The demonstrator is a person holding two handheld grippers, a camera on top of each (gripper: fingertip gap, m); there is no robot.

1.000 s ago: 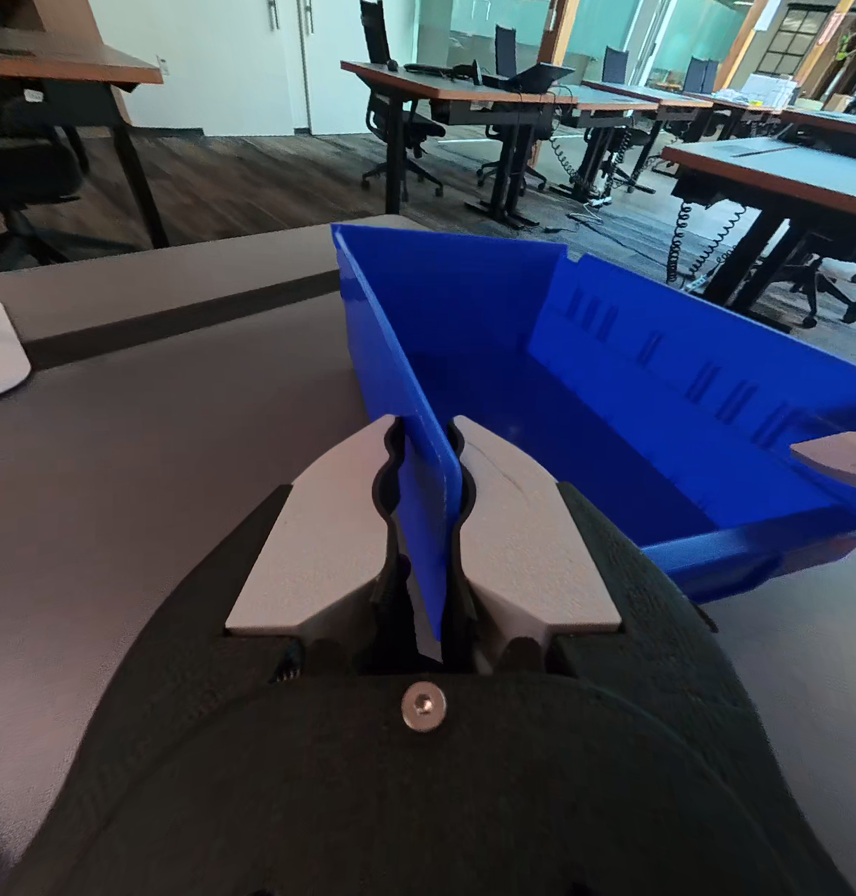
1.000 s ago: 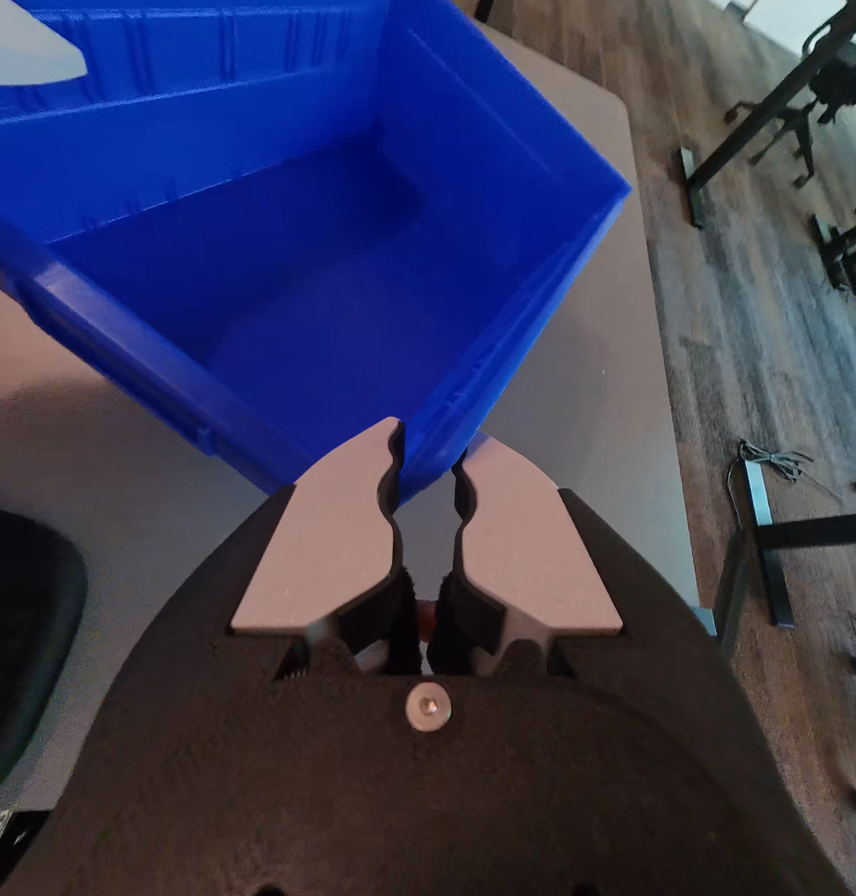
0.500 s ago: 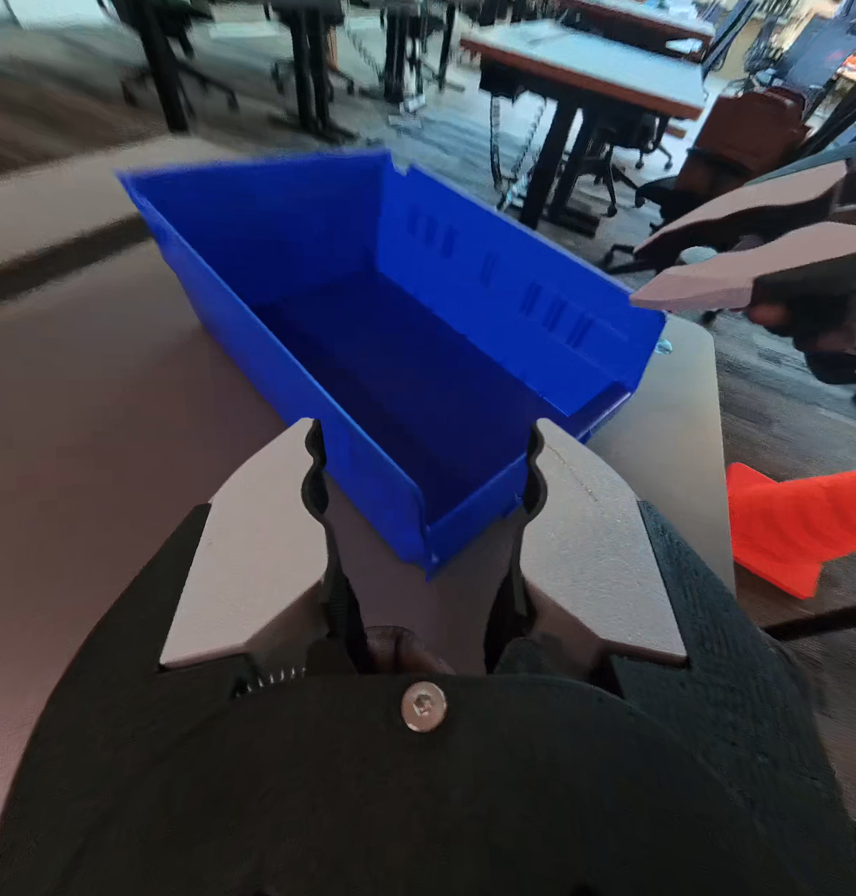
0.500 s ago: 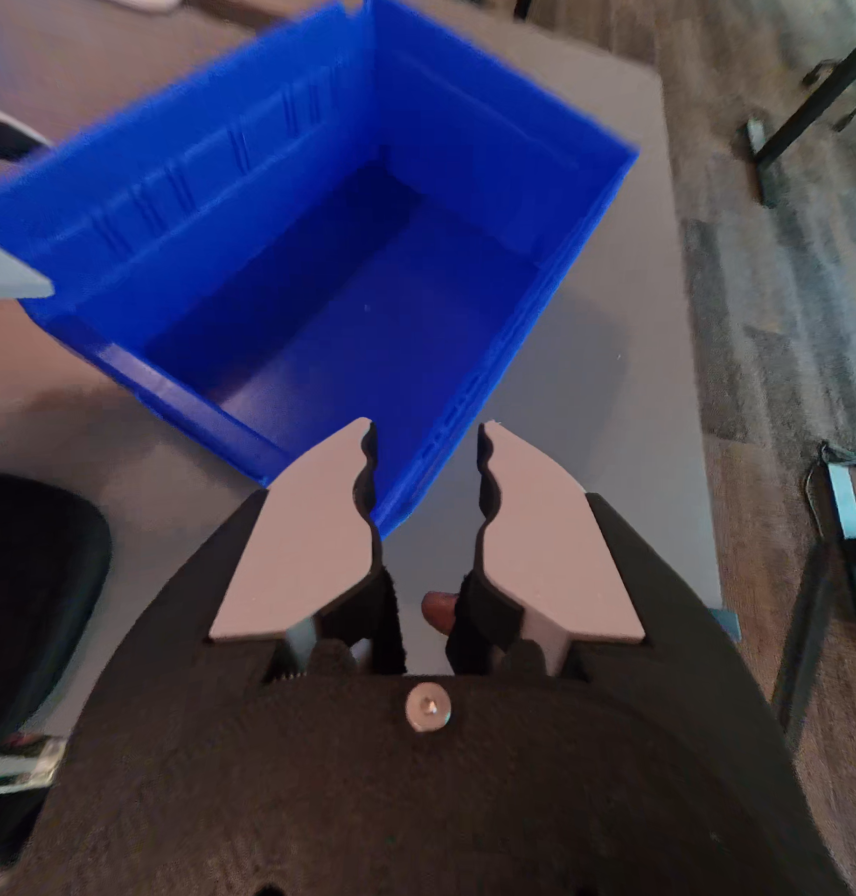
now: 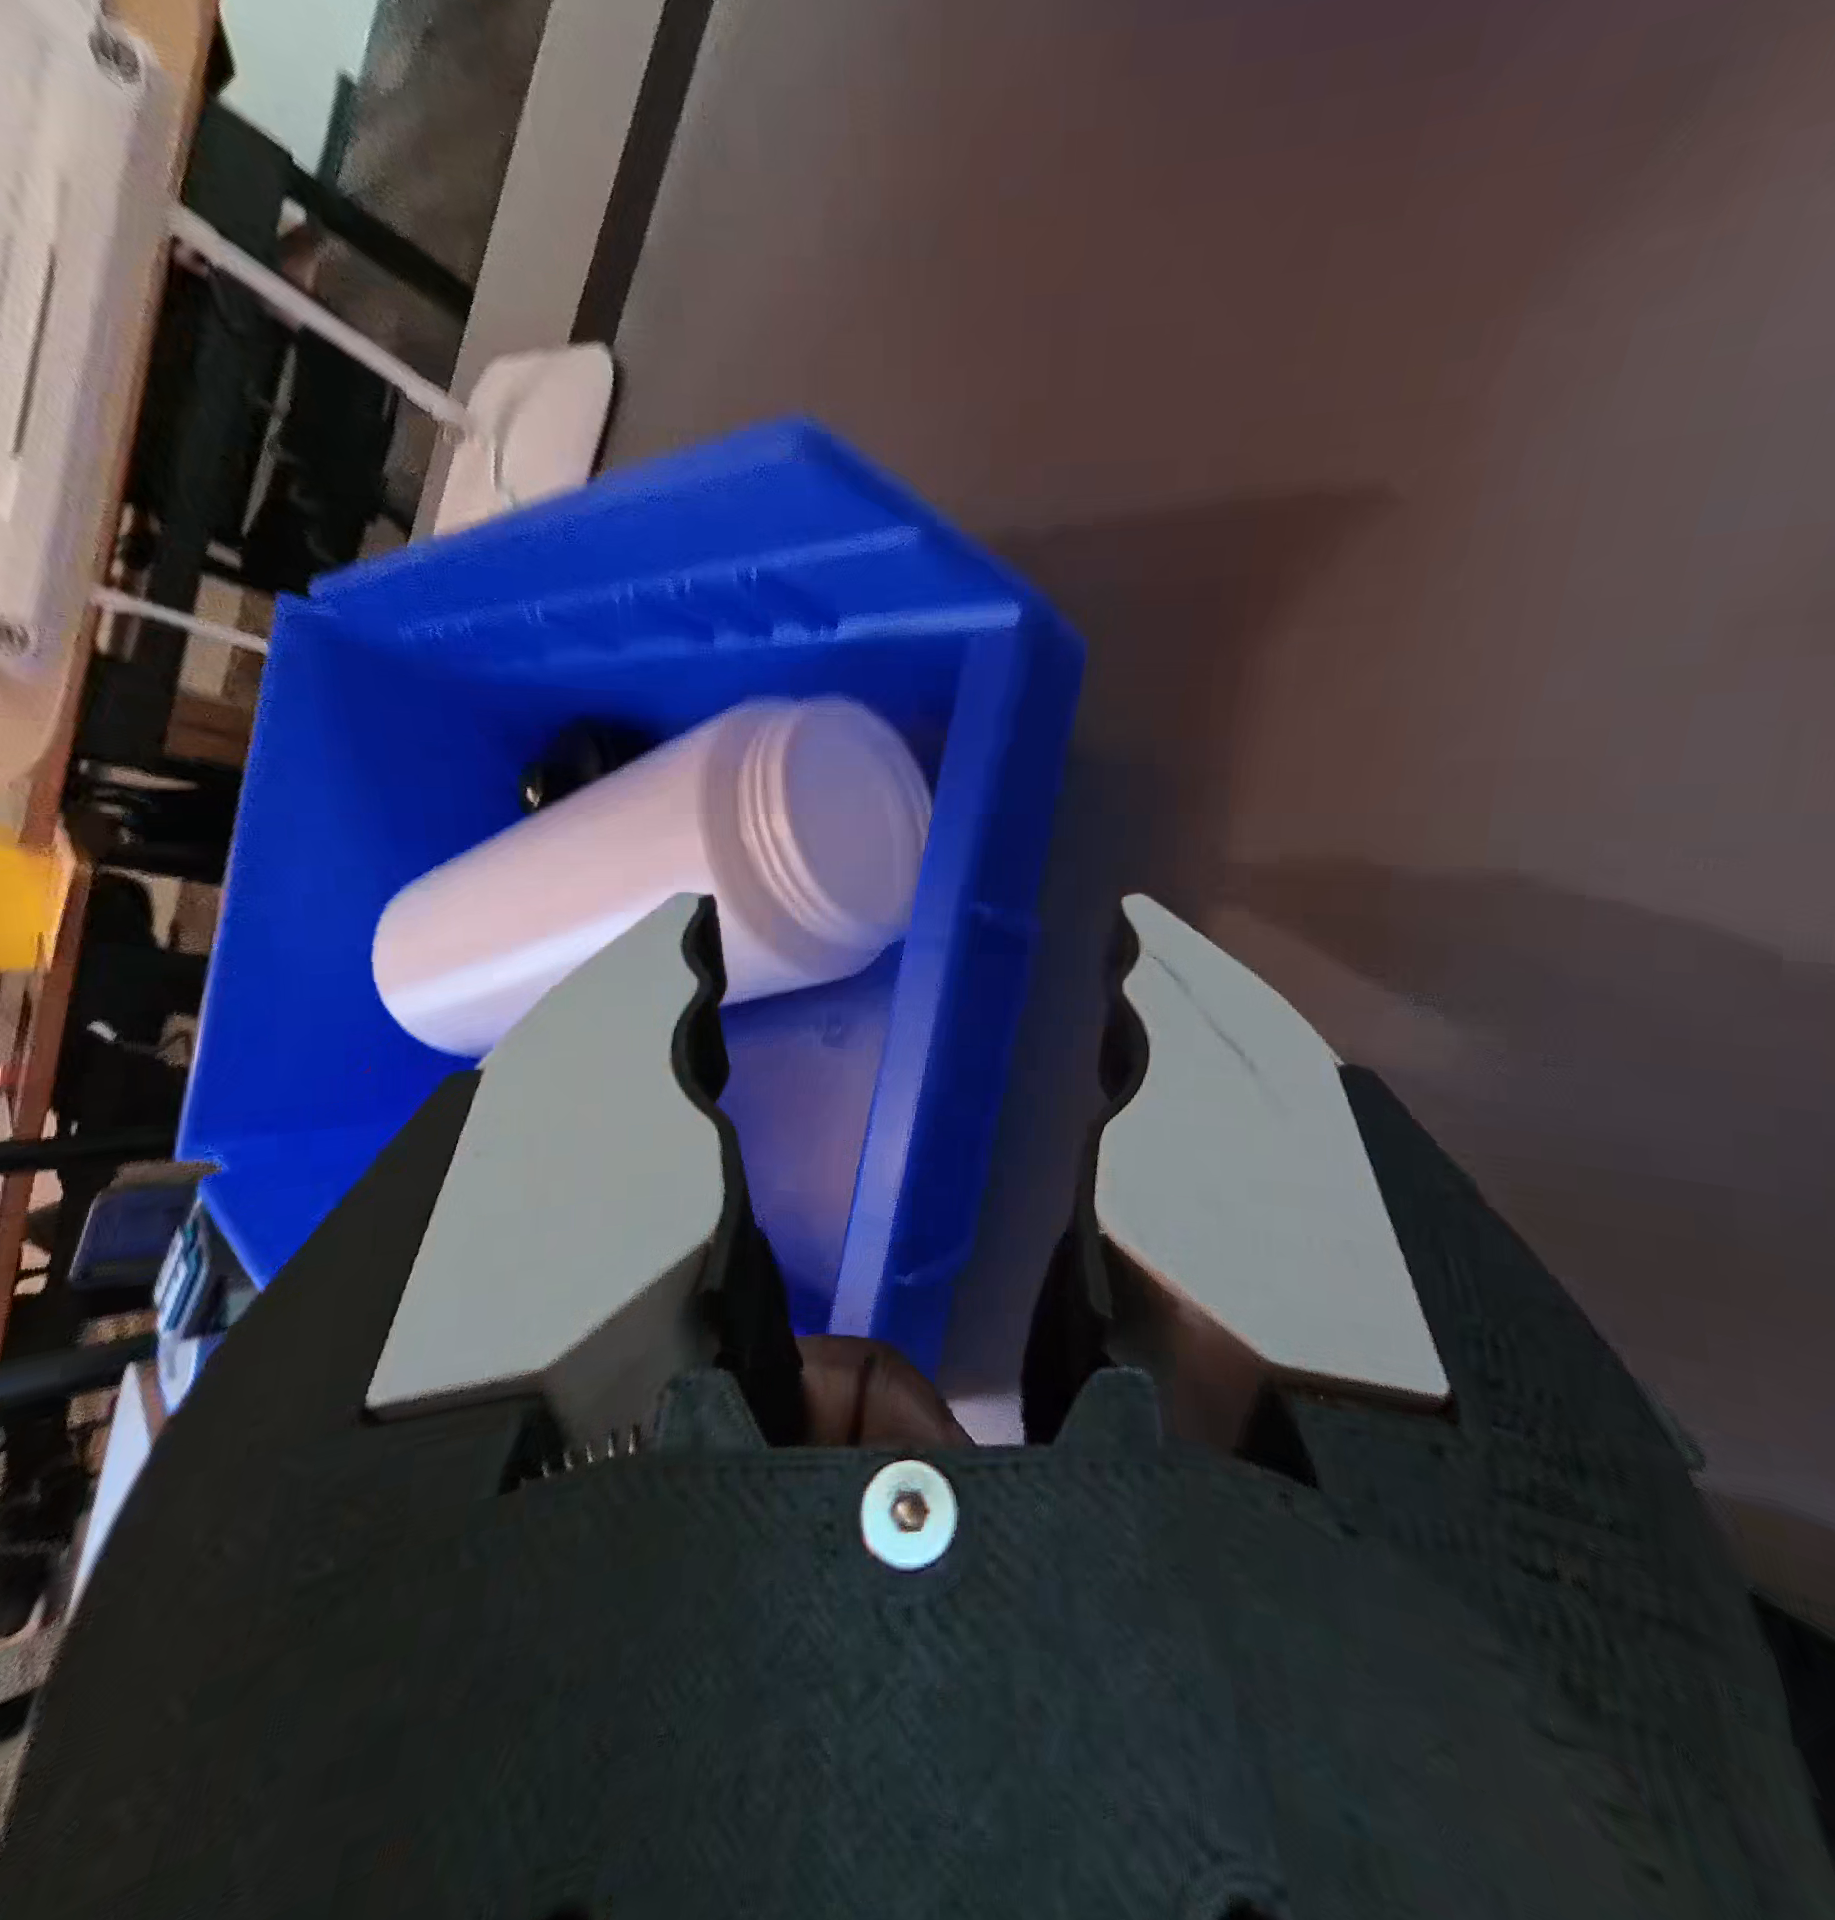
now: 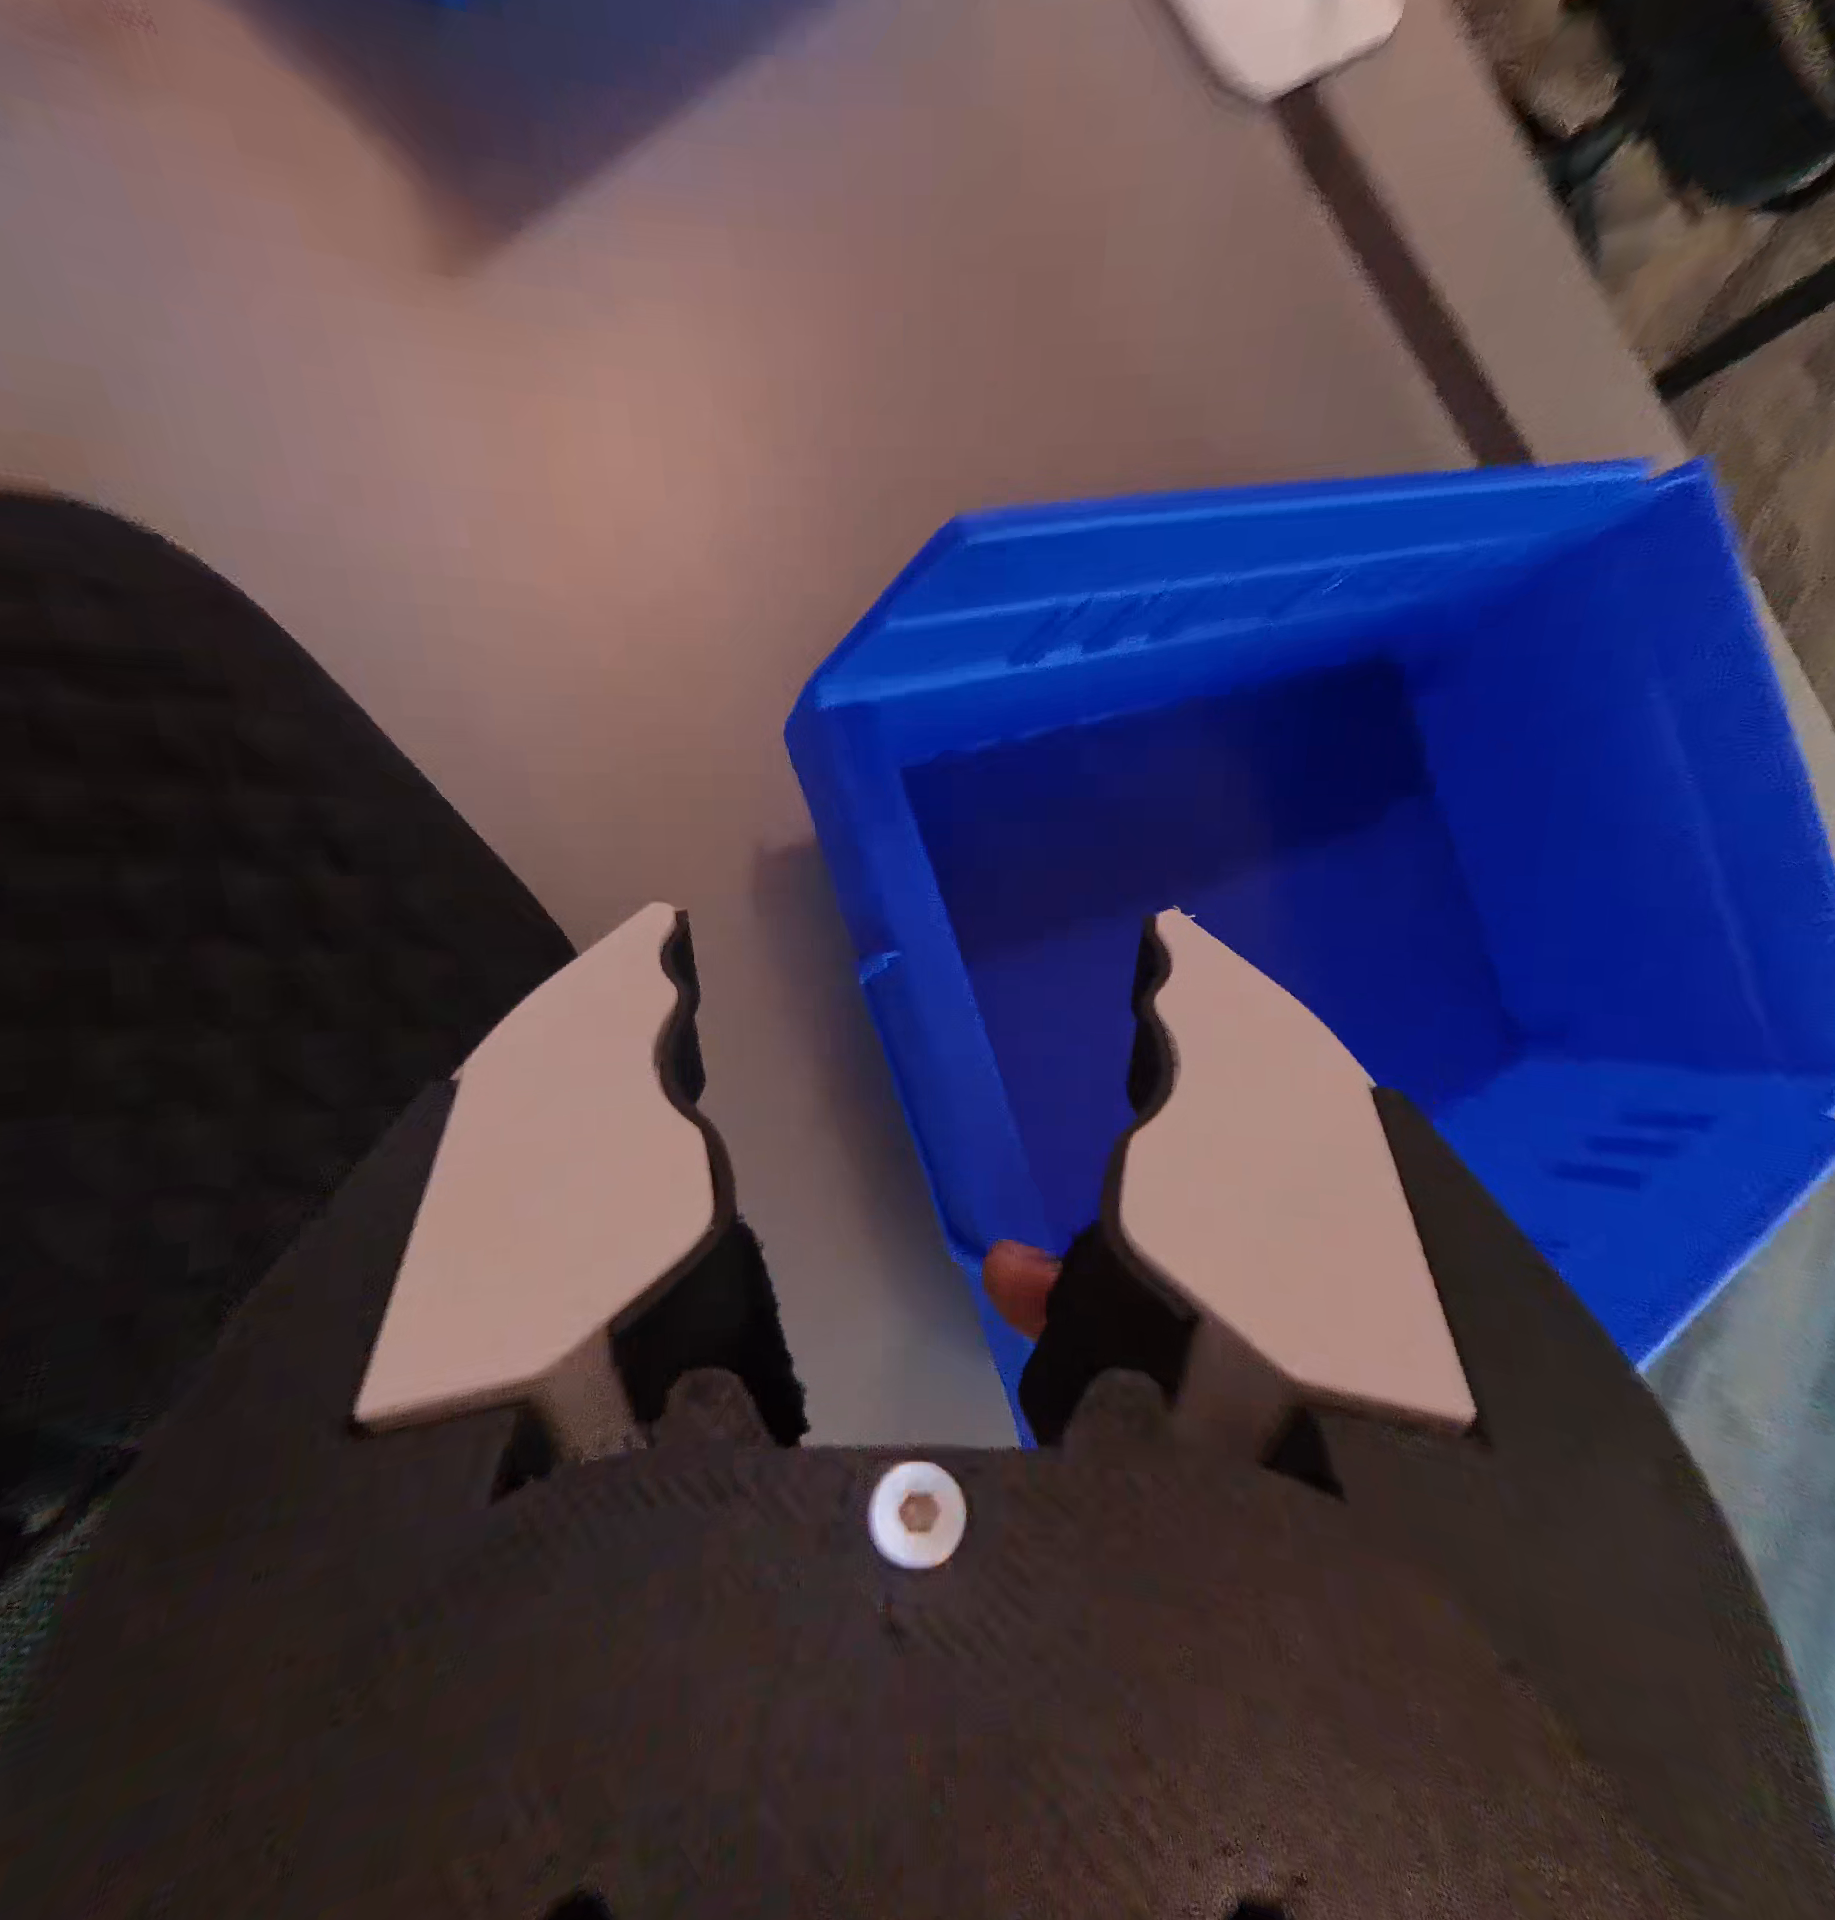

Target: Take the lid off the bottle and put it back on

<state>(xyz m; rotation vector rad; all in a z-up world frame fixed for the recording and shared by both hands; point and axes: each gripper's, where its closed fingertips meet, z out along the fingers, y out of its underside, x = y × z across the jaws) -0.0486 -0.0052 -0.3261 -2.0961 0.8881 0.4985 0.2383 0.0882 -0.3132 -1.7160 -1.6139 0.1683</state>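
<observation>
A white bottle (image 5: 622, 883) lies on its side inside a blue bin (image 5: 622, 613) in the left wrist view. Its ridged end (image 5: 819, 821) points right, toward the bin's wall. A small black thing (image 5: 580, 758) lies behind it, partly hidden. My left gripper (image 5: 913, 925) is open and empty just above and in front of the bottle, its left finger (image 5: 580, 1143) overlapping the bottle's body. My right gripper (image 6: 913, 925) is open and empty over the near left wall of an empty blue bin (image 6: 1204, 582). No bottle shows in the right wrist view.
The bins stand on a grey table (image 6: 580, 416). A white object (image 5: 539, 416) lies beyond the left view's bin, at the table's edge, and one shows at the top of the right view (image 6: 1287, 31). A black textured mass (image 6: 165, 883) fills the right view's left side. Both views are motion-blurred. Left tips to right tips: about 30 cm.
Both grippers let go of the blue bin's walls and opened wide. The left view swung round to a bin with the white bottle in it. The right view rose above the empty bin.
</observation>
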